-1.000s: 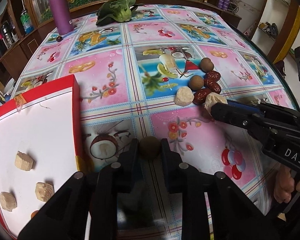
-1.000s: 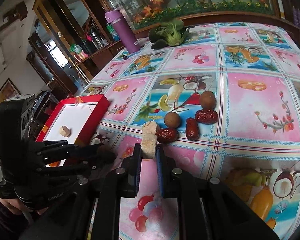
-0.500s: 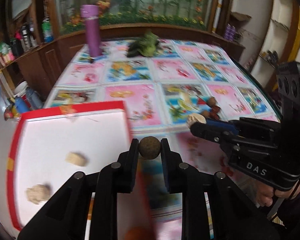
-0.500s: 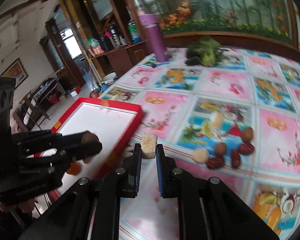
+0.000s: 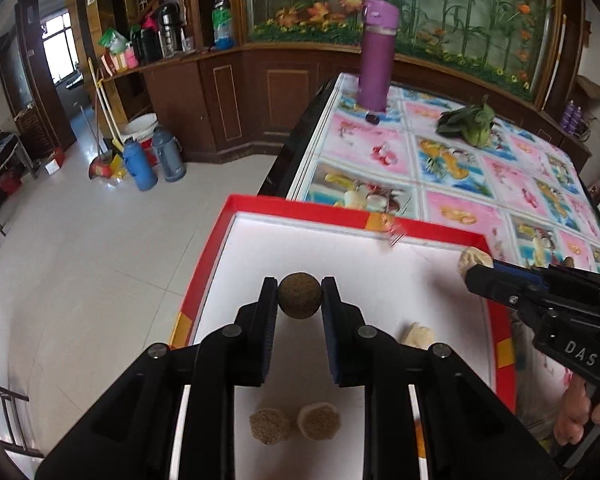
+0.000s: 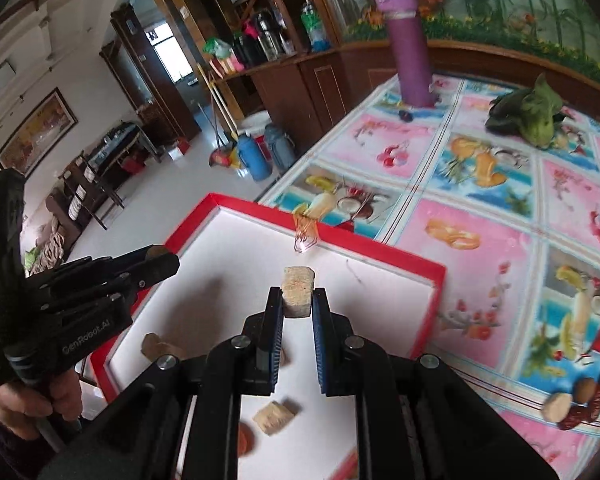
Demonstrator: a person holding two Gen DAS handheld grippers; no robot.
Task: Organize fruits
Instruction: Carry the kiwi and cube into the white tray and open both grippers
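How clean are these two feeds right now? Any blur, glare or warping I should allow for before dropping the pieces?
Left wrist view: round brown fruit in the left gripper is sharp; red tray rim smears slightly; strong fisheye bending at the edges. Right wrist view: pale chunk in the right gripper is crisp; window blows out; the loose fruits at the edge look soft.

I see only a sliver of an orange fruit (image 6: 245,438) behind my right claw's frame. The left claw's fingers (image 5: 342,320) partly cover a pale chunk (image 5: 418,334) in the red tray (image 5: 300,210). Fruits (image 6: 580,398) on the desk (image 6: 480,216) blur at the picture edge.
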